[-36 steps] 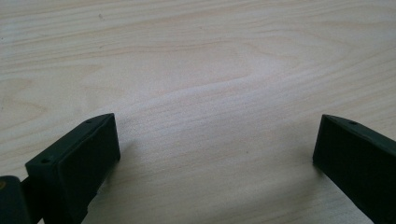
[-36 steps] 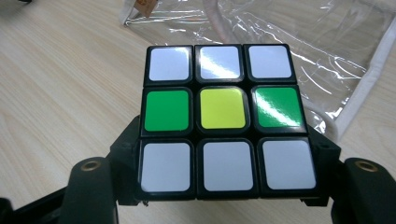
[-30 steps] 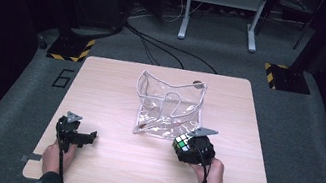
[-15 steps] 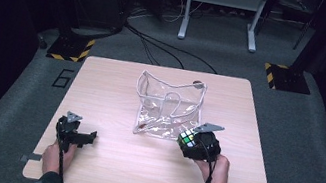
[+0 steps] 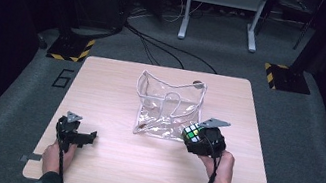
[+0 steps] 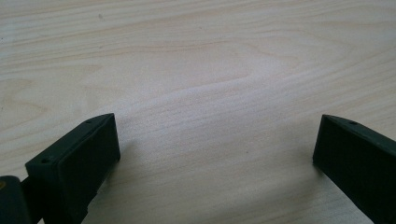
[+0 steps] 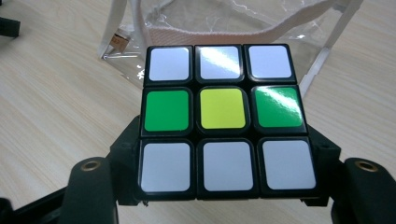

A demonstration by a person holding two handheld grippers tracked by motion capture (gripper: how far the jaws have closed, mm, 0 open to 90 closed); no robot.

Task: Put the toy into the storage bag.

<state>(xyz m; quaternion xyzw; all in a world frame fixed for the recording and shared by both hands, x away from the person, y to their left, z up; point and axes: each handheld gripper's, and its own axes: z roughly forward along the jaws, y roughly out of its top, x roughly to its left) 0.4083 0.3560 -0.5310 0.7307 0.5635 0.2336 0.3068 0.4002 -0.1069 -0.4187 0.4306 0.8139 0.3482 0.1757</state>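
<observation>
1. Jaws of the right gripper [image 5: 194,139] clamp the puzzle cube [image 7: 223,119] by two opposite sides, off the bench [image 5: 116,83], just at the near edge of the clear pouch [image 5: 169,104].
2. Left gripper [image 5: 87,136] rests near the bench's front corner, jaws wide, holding nothing.
3. Advised: carry the cube level above the pouch's white-trimmed mouth, and steady the limp rim before release.

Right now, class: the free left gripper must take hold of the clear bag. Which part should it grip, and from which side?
Grip the white-trimmed rim at the clear bag's left corner, coming from the left: the mouth stands open there, and the left gripper is open on that side.
</observation>
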